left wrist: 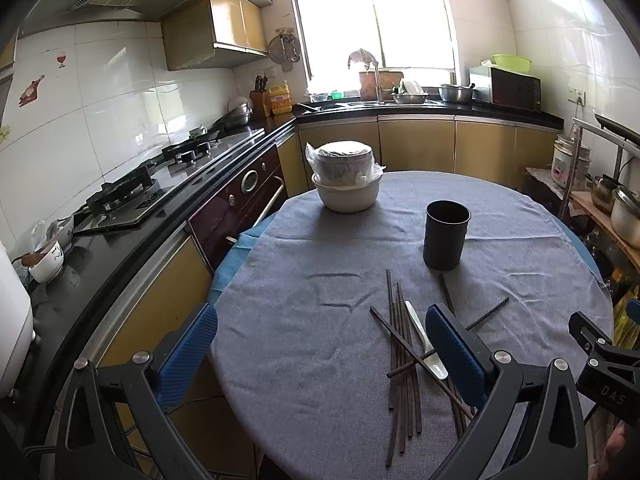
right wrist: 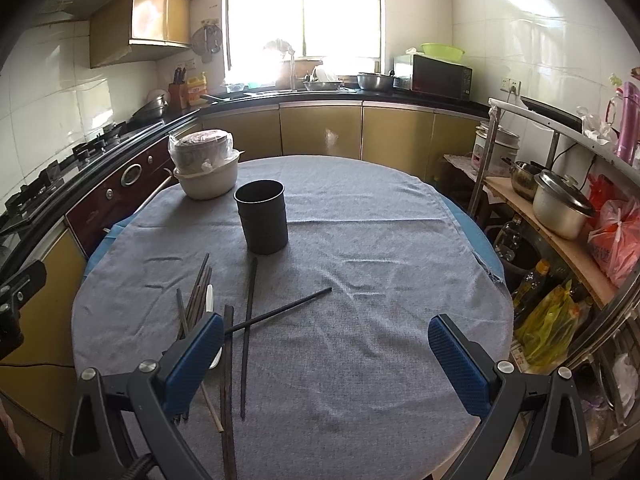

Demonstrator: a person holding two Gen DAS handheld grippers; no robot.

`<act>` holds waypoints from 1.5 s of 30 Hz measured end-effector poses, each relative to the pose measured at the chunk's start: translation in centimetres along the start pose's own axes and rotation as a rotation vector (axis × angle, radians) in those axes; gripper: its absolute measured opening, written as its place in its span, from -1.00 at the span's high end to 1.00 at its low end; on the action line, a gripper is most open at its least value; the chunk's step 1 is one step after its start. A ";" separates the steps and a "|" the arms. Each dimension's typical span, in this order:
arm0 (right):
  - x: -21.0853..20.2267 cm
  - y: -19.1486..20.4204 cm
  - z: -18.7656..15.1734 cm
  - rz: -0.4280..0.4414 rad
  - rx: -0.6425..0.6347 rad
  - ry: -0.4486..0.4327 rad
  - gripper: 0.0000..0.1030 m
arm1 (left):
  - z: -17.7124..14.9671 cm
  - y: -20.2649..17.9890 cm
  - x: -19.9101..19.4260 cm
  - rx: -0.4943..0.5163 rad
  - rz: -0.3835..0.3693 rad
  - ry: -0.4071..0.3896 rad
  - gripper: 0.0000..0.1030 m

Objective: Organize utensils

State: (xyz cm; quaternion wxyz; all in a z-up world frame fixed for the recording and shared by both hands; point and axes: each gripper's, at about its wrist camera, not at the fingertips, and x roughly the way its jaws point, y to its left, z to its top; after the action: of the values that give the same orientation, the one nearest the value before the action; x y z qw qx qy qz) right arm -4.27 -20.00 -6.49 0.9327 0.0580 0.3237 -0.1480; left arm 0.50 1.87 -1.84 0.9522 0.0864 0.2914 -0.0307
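A black cylindrical holder (left wrist: 446, 235) (right wrist: 262, 216) stands upright and empty on the round table. Several dark chopsticks (left wrist: 402, 354) (right wrist: 248, 328) and a white spoon (left wrist: 424, 340) (right wrist: 209, 298) lie loose in a crossed pile at the table's near side. My left gripper (left wrist: 320, 352) is open and empty above the near table edge, its right finger over the pile. My right gripper (right wrist: 326, 360) is open and empty, with the pile by its left finger. The right gripper also shows at the right edge of the left wrist view (left wrist: 600, 356).
A grey cloth covers the table (left wrist: 304, 248) (right wrist: 360, 240). A white bowl with a bagged stack in it (left wrist: 347, 182) (right wrist: 206, 170) sits at the far left. A stove counter (left wrist: 132, 200) runs along the left. A shelf with pots (right wrist: 560, 208) stands right.
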 end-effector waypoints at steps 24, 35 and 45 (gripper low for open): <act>-0.1 0.0 0.0 0.005 -0.003 0.007 -1.00 | -0.4 0.4 0.0 -0.003 0.001 0.011 -1.00; 0.1 0.4 0.0 0.010 -0.013 0.012 -1.00 | -0.4 0.7 0.3 -0.007 0.001 0.019 -1.00; 1.9 -0.4 0.3 0.063 0.033 0.080 -0.97 | -0.6 1.1 2.7 0.007 -0.036 0.079 -1.00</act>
State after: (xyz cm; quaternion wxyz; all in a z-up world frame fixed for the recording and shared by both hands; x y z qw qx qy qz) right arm -2.80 -20.90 -7.39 0.9222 0.0894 0.3561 -0.1214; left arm 2.54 3.02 -3.73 0.9389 0.0856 0.3304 -0.0455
